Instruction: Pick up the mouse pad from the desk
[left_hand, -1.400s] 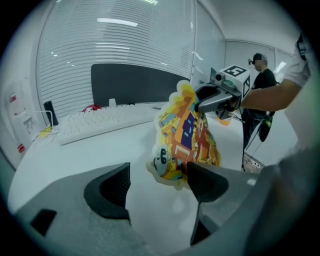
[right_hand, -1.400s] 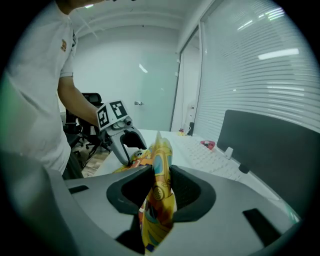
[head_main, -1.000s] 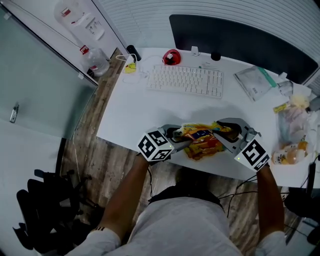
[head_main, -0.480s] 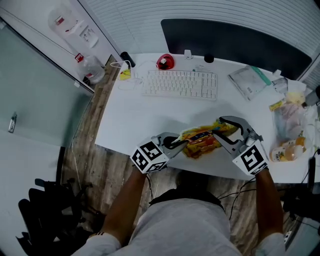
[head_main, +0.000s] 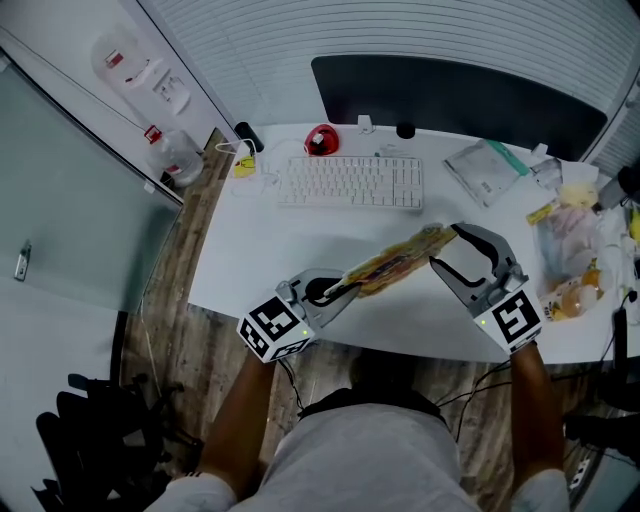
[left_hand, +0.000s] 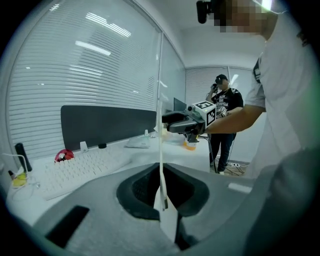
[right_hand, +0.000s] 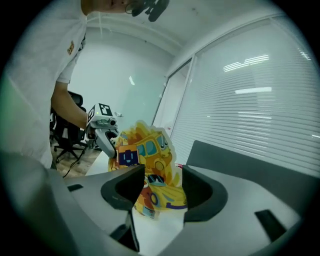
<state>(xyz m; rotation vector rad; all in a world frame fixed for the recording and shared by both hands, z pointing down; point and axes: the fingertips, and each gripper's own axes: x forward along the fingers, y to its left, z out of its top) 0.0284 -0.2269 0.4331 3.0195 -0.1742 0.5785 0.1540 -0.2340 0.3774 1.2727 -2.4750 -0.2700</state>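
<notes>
One thin sheet is under lift. The mouse pad (head_main: 395, 262) is judged light and limp, likely to droop or swing when held by one edge, so a firm bite well inside the rim is advised. It is seen raised clear of the desk (head_main: 260, 250), clamped at its near end by the left gripper (head_main: 335, 290). The jaws of the right gripper (head_main: 447, 248) have just been opening and stand apart at the far end, pressing nothing. A yellow cartoon bus print with an irregular outline is noted.
</notes>
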